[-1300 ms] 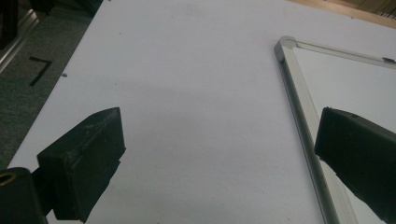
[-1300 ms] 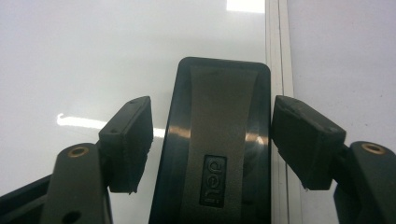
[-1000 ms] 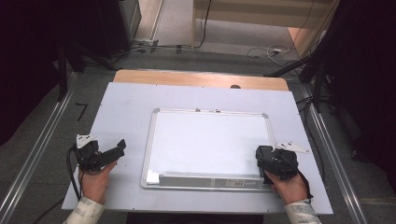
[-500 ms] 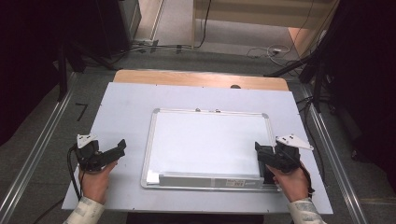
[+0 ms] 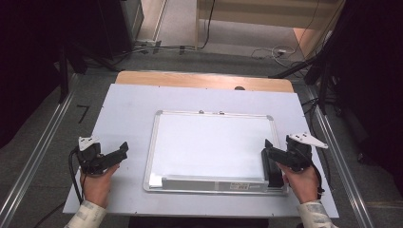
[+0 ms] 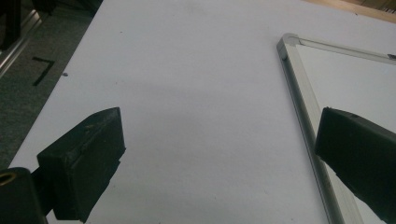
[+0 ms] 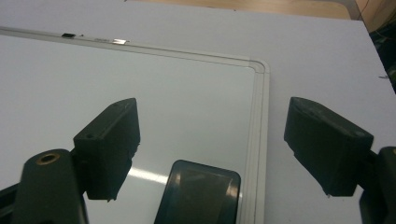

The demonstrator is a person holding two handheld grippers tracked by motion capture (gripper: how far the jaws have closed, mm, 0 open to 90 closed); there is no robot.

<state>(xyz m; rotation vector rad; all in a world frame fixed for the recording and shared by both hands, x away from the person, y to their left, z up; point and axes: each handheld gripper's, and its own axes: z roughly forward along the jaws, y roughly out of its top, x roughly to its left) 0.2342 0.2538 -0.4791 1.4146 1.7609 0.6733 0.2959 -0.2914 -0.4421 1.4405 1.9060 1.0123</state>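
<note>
Right claw [image 5: 271,153] is spread wide, jaws just been opening, pads touching nothing; a dark eraser [image 7: 198,193] lies below and between the jaws, released, resting flat on the whiteboard [image 5: 214,142] at its near right corner, just inside the frame. In the high view the eraser [image 5: 273,167] sits along the whiteboard's right edge, with the right hand just off that corner. Left claw [image 5: 116,154] is also spread wide and grasps nothing; it hangs over bare tabletop [image 5: 128,102] to the left of the whiteboard, one jaw over the sheet, the other over the whiteboard's aluminium left frame [image 6: 303,107] in the left gripper view. Whiteboard lies flat in the middle of the tabletop, surface blank, a tray strip along its near edge with a small white tag at the near left corner [image 5: 155,180]. Nothing stands on the board besides the eraser. Open tabletop on all sides of the whiteboard: wide band beyond the far edge, narrower bands left and right. A wooden strip [image 5: 204,80] shows past the far tabletop edge; metal rails [image 5: 43,142] run along both sides, cables on the floor beyond.
</note>
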